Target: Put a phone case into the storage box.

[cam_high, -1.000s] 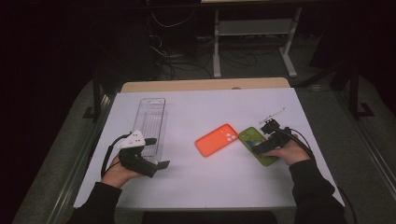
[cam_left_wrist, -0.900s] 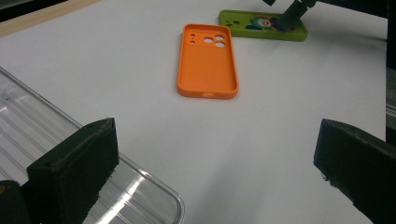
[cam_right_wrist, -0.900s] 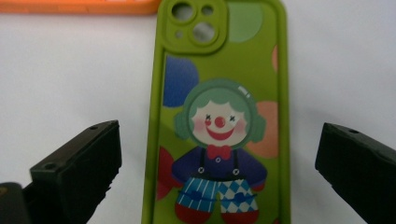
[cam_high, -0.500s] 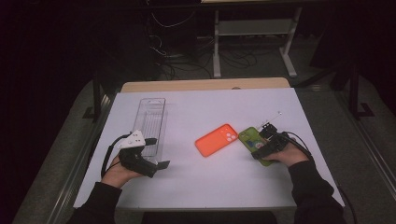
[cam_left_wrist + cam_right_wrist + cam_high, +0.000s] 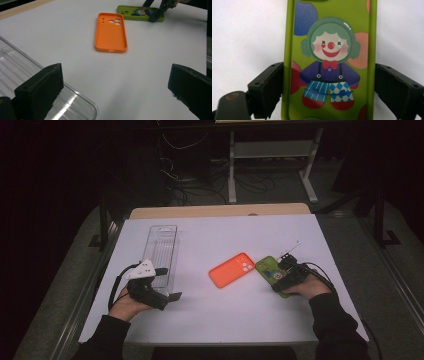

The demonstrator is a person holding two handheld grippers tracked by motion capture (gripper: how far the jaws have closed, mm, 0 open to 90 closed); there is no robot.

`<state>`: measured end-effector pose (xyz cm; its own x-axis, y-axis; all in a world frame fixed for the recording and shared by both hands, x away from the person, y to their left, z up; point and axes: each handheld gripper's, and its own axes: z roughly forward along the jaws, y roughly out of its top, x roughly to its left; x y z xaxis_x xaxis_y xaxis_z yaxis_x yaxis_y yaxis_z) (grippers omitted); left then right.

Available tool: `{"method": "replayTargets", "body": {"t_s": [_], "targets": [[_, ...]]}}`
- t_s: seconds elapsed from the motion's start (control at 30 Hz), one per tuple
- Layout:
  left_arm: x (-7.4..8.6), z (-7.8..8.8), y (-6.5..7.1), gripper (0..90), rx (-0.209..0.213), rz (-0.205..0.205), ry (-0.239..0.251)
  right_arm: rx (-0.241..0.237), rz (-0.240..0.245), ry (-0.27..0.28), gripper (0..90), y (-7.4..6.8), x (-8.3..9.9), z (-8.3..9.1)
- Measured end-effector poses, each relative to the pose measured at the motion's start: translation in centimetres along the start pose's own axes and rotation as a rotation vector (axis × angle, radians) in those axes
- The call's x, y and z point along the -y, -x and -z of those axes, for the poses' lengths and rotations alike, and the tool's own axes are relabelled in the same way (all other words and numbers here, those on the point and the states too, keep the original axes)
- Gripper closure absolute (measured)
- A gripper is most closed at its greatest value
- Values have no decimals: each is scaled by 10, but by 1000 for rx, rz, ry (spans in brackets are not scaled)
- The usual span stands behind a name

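1. My right gripper [image 5: 283, 281] sits at about 4 o'clock on the white desk [image 5: 225, 320], straddling the near end of the green phone case [image 5: 270, 270].
2. In the right gripper view the green phone case [image 5: 329, 57] lies flat between my two black jaws, printed side up, showing a clown with a red nose and bow tie.
3. The jaws have just been closing around the case. Their pads stand at its long edges, the left one at or just off the edge, the right one with a thin gap, so I call this gripper spread around the case, not pinching it.
4. The orange phone case [image 5: 232, 270] lies hollow side up just beside the green one, at its 9 o'clock, the two nearly touching at the far corners.
5. My left gripper [image 5: 172, 297] rests at about 8 o'clock on the desk, jaws wide apart and holding nothing.
6. A clear plastic tray [image 5: 162, 250] lies lengthwise just beyond my left hand [image 5: 127, 302]; in the left gripper view its rounded corner [image 5: 82, 107] sits by my left jaw.
7. From the left gripper view, the orange phone case [image 5: 110, 32] is at 12 o'clock, with the green phone case [image 5: 136, 12] beyond it.
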<state>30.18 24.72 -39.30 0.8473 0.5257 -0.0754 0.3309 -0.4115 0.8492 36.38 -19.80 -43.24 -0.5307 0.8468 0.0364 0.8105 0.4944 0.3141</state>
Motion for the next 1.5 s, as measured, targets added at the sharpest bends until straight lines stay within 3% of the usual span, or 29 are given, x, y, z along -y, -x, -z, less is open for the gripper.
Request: {"method": "replayTargets", "body": {"t_s": [0.3, 0.6, 0.87, 0.97, 1.0, 1.07, 1.1, 1.27, 1.3, 1.5], "targets": [[0, 0, 0, 0, -2, 2, 4, 18, -29, -6, 150, -3, 1, 1], [0, 0, -2, 0, -2, 3, -1, 5, -44, 3, 155, 0, 2, 2], [-3, 1, -3, 0, 0, 8, 3, -18, -66, 62, 155, 9, 1, 17], [-5, 1, -4, 0, 6, 8, 2, -26, -43, 74, 155, 12, 0, 22], [-8, 0, -4, 0, 11, 10, -1, -34, -10, 77, 155, 14, -1, 25], [-10, -1, -5, 0, 15, 7, -1, -38, -9, 82, 155, 14, -2, 27], [-12, -2, -5, 0, 25, 11, -4, -38, 22, 81, 155, 15, -4, 28], [-21, -6, -7, 0, 41, 7, -1, -63, 57, 105, 154, 12, -10, 36], [-23, -7, -6, 0, 44, 5, -4, -77, 88, 113, 155, 11, -11, 39], [-31, -13, -5, 11, 91, 6, -11, -104, 148, 125, 155, 8, -19, 44]]}}
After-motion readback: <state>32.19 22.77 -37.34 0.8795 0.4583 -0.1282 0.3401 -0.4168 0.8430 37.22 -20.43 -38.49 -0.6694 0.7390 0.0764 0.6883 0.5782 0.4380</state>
